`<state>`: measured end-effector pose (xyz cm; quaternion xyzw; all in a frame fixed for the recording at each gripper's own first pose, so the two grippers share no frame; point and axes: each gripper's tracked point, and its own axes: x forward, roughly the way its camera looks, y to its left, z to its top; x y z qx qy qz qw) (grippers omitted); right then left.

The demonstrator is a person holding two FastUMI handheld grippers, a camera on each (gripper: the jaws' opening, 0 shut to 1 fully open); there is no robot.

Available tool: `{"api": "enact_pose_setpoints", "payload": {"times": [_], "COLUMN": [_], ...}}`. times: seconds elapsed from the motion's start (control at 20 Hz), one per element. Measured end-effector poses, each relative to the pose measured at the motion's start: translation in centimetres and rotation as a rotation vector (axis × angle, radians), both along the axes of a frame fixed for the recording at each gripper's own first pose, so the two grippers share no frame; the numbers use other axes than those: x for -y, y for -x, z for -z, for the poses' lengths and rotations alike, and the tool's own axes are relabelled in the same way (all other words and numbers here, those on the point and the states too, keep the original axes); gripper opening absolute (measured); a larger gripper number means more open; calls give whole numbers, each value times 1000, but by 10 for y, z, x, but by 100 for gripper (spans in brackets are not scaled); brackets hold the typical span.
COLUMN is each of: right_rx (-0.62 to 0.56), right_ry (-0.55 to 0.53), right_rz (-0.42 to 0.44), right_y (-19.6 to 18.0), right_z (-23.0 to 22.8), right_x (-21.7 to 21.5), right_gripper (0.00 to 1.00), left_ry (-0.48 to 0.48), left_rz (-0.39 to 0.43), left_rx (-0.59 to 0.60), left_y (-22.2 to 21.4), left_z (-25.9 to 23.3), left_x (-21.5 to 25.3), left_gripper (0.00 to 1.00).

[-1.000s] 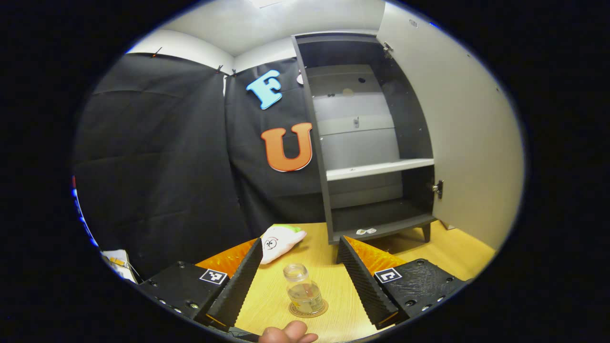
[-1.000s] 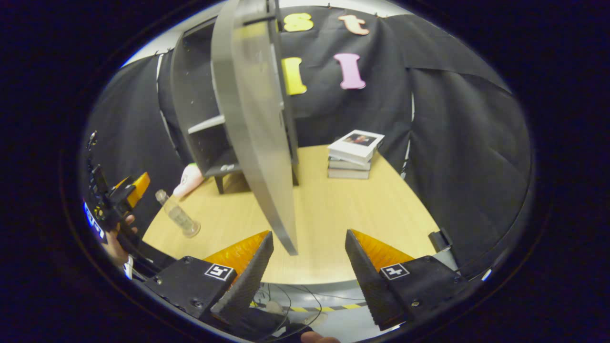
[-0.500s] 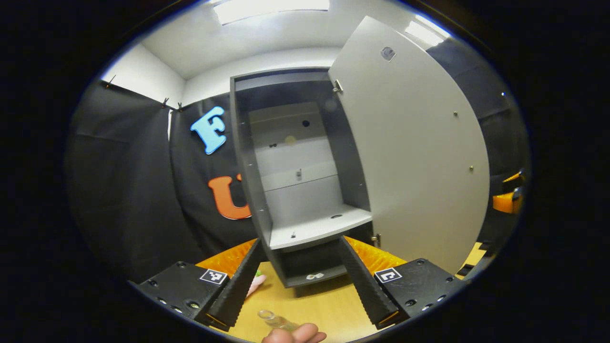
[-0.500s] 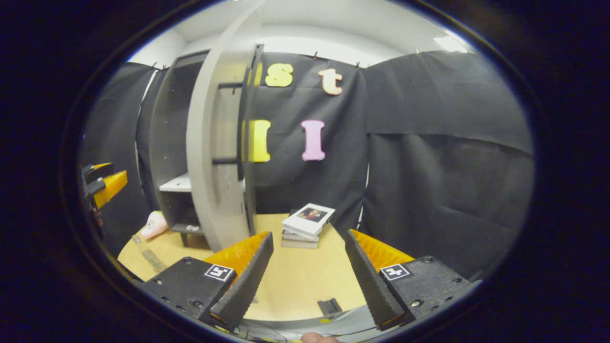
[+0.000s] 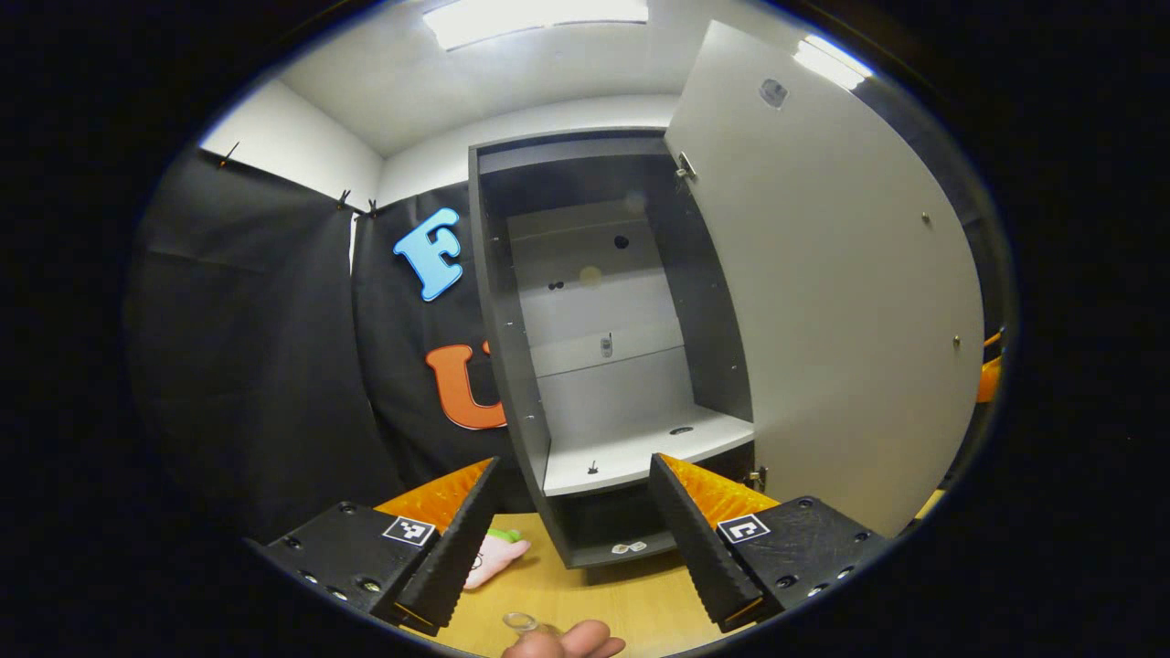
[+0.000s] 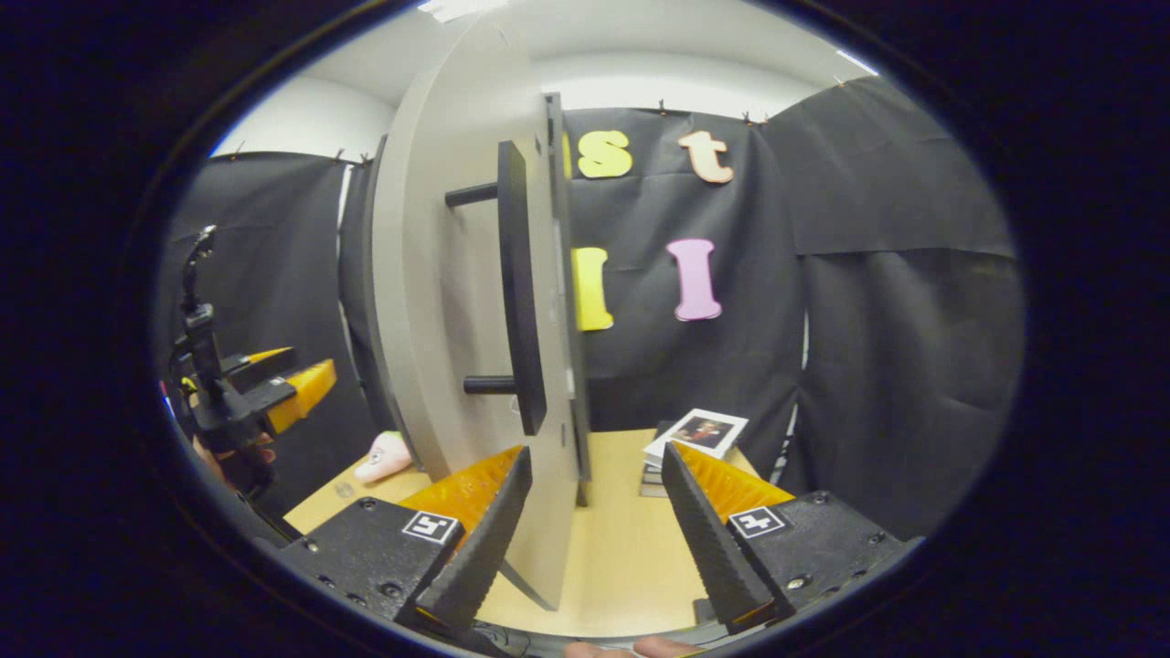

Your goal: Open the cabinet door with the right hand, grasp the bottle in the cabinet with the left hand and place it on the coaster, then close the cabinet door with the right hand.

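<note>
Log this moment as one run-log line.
stage: closing door | cabinet door: open | left hand-held gripper: open, empty | right hand-held gripper: open, facing door handle | bottle: on table

From my right gripper view, the cabinet door (image 6: 439, 302) stands open and nearly edge-on, and I take it as my landmark. Its long dark handle (image 6: 519, 292) runs upright on two short posts, on the side of the door facing me. My right gripper (image 6: 590, 521) has its fingers spread wide, the lower edge of the door coming down between them, close to the finger on the left; neither touches it. Past the door to the right, a stack of books (image 6: 693, 439) lies on the wooden table (image 6: 622, 557). Left of the door, a pink plush toy (image 6: 384, 455) rests on the table, and farther left my left gripper (image 6: 288, 388) hangs in the air.
</note>
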<state>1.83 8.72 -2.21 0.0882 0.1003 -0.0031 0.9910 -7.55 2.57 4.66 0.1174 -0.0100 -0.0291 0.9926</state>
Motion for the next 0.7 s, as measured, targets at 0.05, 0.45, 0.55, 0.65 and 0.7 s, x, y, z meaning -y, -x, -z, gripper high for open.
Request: {"api": "enact_pose_setpoints", "payload": {"times": [0.05, 0.45, 0.55, 0.65, 0.7], "right_rx": [-4, -56, -48, -46, -40], "right_ry": [1, -87, -91, -71, -62], "right_rz": [-43, -130, -156, -198, -219], "right_y": [-4, -42, -51, -57, -61], "right_z": [-1, 14, 11, 10, 9], "right_x": [-13, -54, -62, -72, -77], "right_gripper": [93, 93, 93, 93, 93], "left_ry": [-4, 11, 12, 17, 20], "left_rz": [2, -52, -94, -130, -142], "left_rx": [-8, -22, -41, -42, -41], "left_y": [-1, 4, 6, 9, 11], "left_z": [5, 18, 25, 24, 23], "left_x": [0, -26, -37, -48, -51], "left_gripper": [96, 96, 96, 96, 96]}}
